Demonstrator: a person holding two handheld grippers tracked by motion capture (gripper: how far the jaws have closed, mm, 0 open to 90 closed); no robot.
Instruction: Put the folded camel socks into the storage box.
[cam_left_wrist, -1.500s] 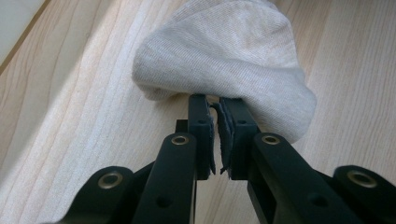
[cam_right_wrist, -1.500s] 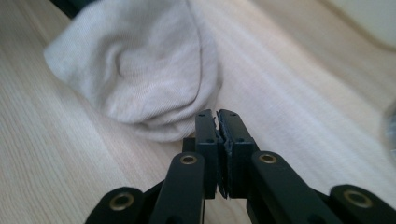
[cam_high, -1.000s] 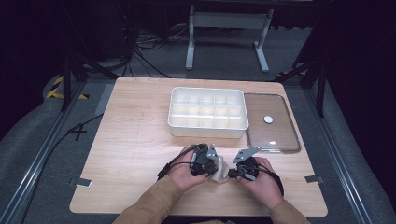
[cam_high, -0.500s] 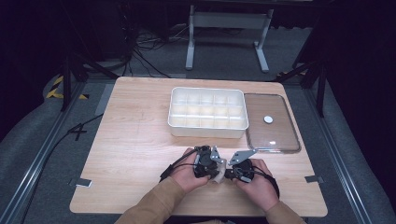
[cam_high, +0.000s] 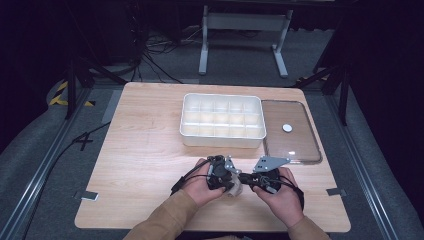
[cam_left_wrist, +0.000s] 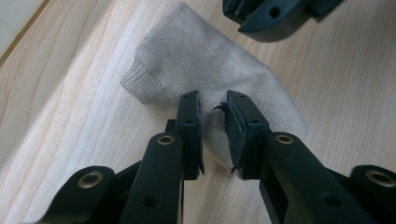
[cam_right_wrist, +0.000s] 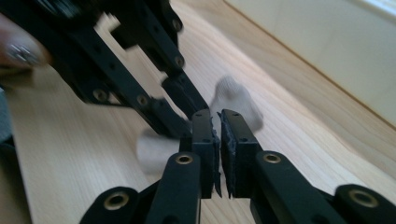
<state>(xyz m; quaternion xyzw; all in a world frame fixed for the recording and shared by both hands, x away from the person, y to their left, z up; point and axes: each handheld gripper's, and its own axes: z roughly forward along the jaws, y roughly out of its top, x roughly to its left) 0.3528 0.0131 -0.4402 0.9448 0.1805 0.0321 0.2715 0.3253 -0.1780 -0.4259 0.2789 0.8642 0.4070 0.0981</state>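
My left gripper (cam_left_wrist: 212, 116) has just been easing open, jaws a small gap apart over the grey sock (cam_left_wrist: 205, 70), pads clear of it. The sock lies on the table (cam_high: 150, 150) near the front edge. My right gripper (cam_right_wrist: 215, 122) sits nearly closed, empty.

sock (cam_left_wrist: 205, 65) | pale grey knit (ribbed) | lying flat, crumpled | wooden table (cam_high: 150, 150), near edge
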